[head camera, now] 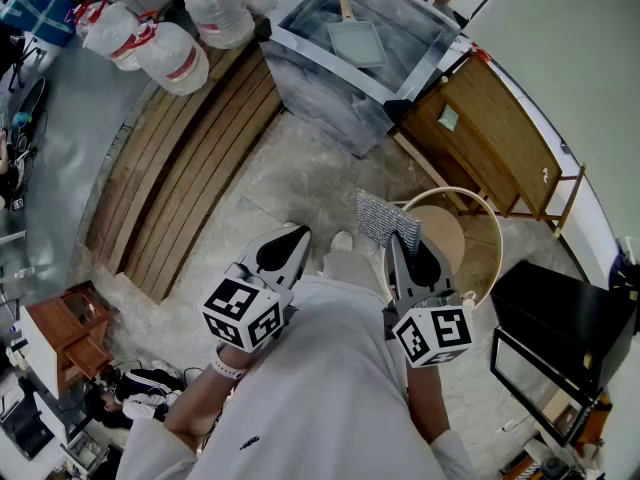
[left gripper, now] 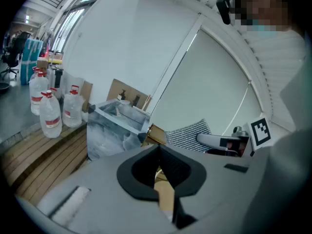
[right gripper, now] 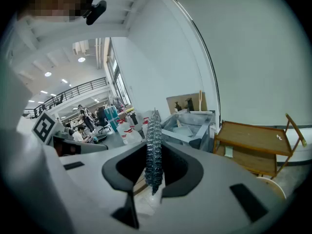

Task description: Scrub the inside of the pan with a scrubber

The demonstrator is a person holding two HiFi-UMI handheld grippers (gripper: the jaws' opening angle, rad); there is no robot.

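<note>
My right gripper (head camera: 402, 238) is shut on a grey mesh scrubber (head camera: 385, 218), which stands up edge-on between the pads (right gripper: 153, 145). My left gripper (head camera: 297, 233) is held beside it, close to the body, jaws shut on nothing (left gripper: 158, 152). The scrubber (left gripper: 187, 134) also shows at the right of the left gripper view. Farther ahead stands a metal tub (head camera: 310, 78). Inside it lies a pale squarish pan (head camera: 356, 41) with a wooden handle. Both grippers are well short of the tub, over the stone floor.
Several water bottles (head camera: 160, 48) stand at the back left beside a slatted wooden platform (head camera: 190, 158). A wooden rack (head camera: 490, 138) is right of the tub. A round wooden stool (head camera: 445, 230) sits under my right gripper. A black box (head camera: 560, 308) is at the right.
</note>
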